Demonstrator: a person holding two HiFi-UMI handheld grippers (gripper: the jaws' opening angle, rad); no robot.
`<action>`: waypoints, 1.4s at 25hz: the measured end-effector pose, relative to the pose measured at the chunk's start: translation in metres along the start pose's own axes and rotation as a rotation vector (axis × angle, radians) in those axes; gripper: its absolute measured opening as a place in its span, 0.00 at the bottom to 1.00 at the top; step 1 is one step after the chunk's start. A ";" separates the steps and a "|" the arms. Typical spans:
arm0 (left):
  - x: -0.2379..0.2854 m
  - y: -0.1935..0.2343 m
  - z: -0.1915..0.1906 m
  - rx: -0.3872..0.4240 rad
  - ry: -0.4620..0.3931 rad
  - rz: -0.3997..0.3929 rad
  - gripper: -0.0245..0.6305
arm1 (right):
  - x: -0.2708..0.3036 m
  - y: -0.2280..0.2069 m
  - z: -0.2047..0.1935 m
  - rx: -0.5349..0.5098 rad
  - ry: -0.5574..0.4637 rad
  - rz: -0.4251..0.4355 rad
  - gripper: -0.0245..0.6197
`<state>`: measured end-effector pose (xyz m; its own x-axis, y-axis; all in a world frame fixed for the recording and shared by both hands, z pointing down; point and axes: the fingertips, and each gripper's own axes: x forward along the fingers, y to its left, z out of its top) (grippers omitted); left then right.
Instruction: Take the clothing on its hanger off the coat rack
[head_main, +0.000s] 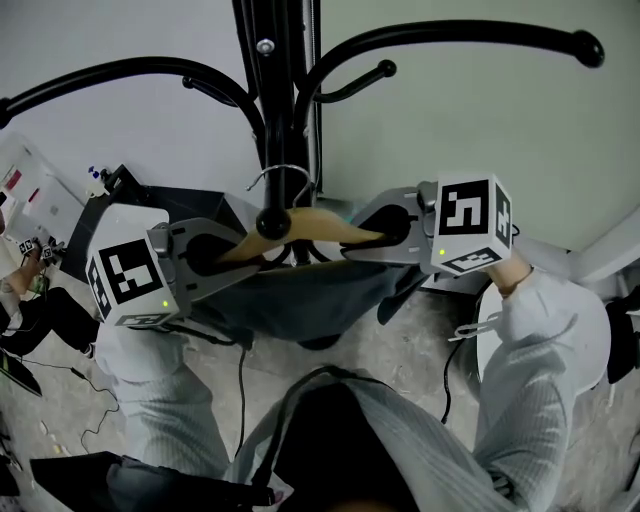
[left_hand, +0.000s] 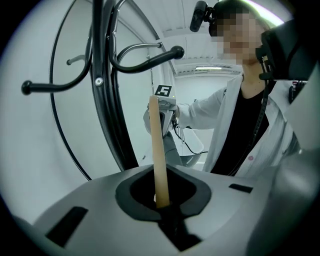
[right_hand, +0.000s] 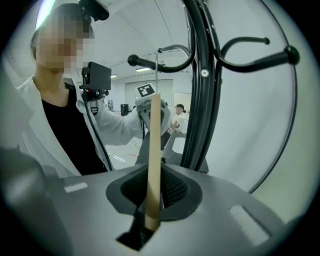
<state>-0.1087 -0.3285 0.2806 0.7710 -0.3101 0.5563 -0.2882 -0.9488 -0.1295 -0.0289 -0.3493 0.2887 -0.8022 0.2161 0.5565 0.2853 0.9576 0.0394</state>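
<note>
Head view: pale wooden hanger spans nine to three o'clock, wire hook toward twelve; left tool and right tool clamp its ends.

It looked like a research lab: a big open room with white walls, strip lights on the ceiling, loose cables on a grey floor, and a person in a white coat wearing a head camera.

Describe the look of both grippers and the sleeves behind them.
The left gripper and right gripper share smooth grey moulded shells with black-lined jaw openings. Each carries a white cube printed with black square markers and a small green light. The sleeves are pale ribbed knit.
</note>
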 end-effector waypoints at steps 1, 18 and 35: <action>-0.002 -0.002 0.005 0.015 -0.001 0.007 0.09 | -0.004 0.002 0.004 -0.009 0.001 -0.008 0.09; 0.083 -0.075 0.070 0.177 -0.044 -0.185 0.09 | -0.097 0.098 -0.048 0.085 0.021 -0.209 0.09; 0.203 -0.128 0.060 0.131 -0.025 -0.377 0.09 | -0.126 0.159 -0.160 0.245 0.038 -0.334 0.09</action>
<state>0.1187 -0.2738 0.3603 0.8231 0.0614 0.5645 0.0914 -0.9955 -0.0250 0.2015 -0.2545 0.3571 -0.8080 -0.1171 0.5774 -0.1244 0.9919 0.0270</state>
